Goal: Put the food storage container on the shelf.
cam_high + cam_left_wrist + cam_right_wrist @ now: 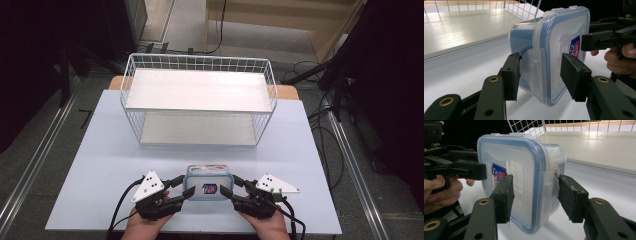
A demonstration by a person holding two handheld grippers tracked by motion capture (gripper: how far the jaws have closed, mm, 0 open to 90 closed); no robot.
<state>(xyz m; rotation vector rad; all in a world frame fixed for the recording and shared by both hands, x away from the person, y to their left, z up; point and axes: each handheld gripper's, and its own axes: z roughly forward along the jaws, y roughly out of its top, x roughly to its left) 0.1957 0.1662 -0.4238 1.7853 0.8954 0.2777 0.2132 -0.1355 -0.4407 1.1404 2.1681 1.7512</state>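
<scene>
- A clear plastic food container (207,182) with a blue-edged snap-on lid lies at the lower centre of the high view, on the near part of the white table (100,165), between the two grippers.
- The container carries a small red and blue sticker (209,189), which faces the near edge of the table.
- In the left gripper view the container (554,50) stands at centre right of the frame, its lid (564,45) turned toward the right side of the picture and a lid clasp (534,70) hanging between the jaws.
- The left gripper (181,189) sits at the lower left of the high view, held in a hand (145,227); its jaws stand apart, one on each side of the container's left end, with a small gap visible on both sides, not clamped.
- The right gripper (231,185) sits at the lower right of the high view, held in the other hand (267,227); its jaws are likewise spread, straddling the container's right end.
- In the right gripper view the container (524,185) fills the middle of the frame, and the jaw pads lie just beside the lid face and the tub wall; I cannot tell whether either pad touches.
- A white wire shelf rack (197,100) with two pale boards stands in the upper middle of the high view, well apart from the container.
- Black cables (325,145) trail on the floor at the right of the high view.
</scene>
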